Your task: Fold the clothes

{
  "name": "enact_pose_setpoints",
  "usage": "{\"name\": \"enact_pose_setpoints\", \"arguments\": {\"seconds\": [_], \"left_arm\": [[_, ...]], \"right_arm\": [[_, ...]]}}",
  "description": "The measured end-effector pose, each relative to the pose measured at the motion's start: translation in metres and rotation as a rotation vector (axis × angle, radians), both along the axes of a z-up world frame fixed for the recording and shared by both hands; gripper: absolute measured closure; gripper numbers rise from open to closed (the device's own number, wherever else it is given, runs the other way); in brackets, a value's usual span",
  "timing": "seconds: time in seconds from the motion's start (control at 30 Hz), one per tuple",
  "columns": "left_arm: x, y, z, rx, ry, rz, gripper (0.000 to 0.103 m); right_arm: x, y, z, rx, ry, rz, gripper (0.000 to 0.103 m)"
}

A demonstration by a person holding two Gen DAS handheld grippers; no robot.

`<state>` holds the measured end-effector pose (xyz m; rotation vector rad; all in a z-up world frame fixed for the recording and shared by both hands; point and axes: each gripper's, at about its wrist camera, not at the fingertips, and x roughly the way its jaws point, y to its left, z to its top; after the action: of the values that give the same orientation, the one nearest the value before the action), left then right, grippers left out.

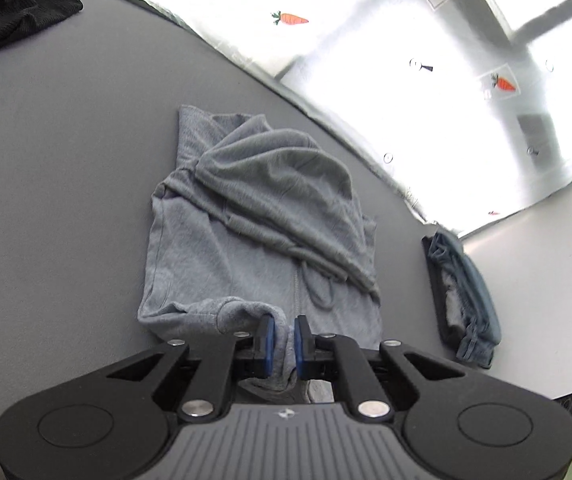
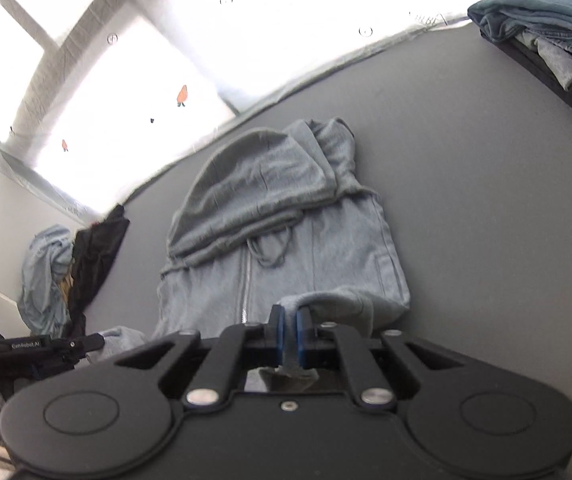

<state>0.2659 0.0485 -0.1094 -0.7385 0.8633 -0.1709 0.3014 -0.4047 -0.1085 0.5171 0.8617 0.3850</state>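
A grey zip hoodie [image 1: 262, 232] lies on the grey table [image 1: 66, 160], hood folded down over its chest, drawstrings loose; it also shows in the right wrist view [image 2: 286, 232]. My left gripper [image 1: 284, 330] is shut on the hoodie's near hem, with cloth bunched between the blue pads [image 1: 268, 338]. My right gripper [image 2: 289, 322] is shut on the hem further right, a strip of cloth pinched between its pads [image 2: 279, 330]. The hem is lifted and rolled toward the hoodie's middle.
A stack of folded blue and dark clothes [image 1: 461, 296] sits at the table's right side, also in the right wrist view [image 2: 549, 36]. Unfolded black cloth [image 1: 10, 4] and a light blue and black heap [image 2: 66, 268] lie at the left. A bright curtained window [image 1: 405, 60] runs behind.
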Motion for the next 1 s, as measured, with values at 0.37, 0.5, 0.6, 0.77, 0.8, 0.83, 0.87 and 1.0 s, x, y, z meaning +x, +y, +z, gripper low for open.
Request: {"name": "enact_pose_setpoints", "arguments": {"seconds": [0.37, 0.5, 0.6, 0.77, 0.8, 0.83, 0.87, 1.0], "left_arm": [[0.064, 0.046, 0.032, -0.107, -0.118, 0.162, 0.095], [0.117, 0.046, 0.05, -0.045, -0.157, 0.235, 0.095], [0.173, 0.059, 0.049, 0.044, -0.133, 0.382, 0.093], [0.217, 0.059, 0.07, 0.267, -0.142, 0.363, 0.069], [0.215, 0.05, 0.072, 0.344, -0.162, 0.334, 0.051], [0.211, 0.041, 0.069, 0.403, -0.163, 0.306, 0.043], [0.208, 0.033, 0.063, 0.446, -0.152, 0.273, 0.038], [0.194, 0.006, 0.015, 0.499, -0.004, 0.16, 0.038]], "right_arm": [[0.075, -0.019, 0.04, 0.179, -0.162, -0.166, 0.098], [0.137, -0.009, 0.049, 0.168, -0.223, -0.198, 0.098], [0.205, 0.013, 0.051, 0.126, -0.277, -0.224, 0.095], [0.262, 0.062, 0.071, -0.118, -0.381, -0.251, 0.048], [0.263, 0.069, 0.071, -0.134, -0.381, -0.233, 0.048], [0.26, 0.075, 0.065, -0.154, -0.369, -0.205, 0.044], [0.255, 0.08, 0.055, -0.175, -0.35, -0.172, 0.038], [0.236, 0.092, -0.002, -0.309, -0.16, -0.098, 0.029]]}}
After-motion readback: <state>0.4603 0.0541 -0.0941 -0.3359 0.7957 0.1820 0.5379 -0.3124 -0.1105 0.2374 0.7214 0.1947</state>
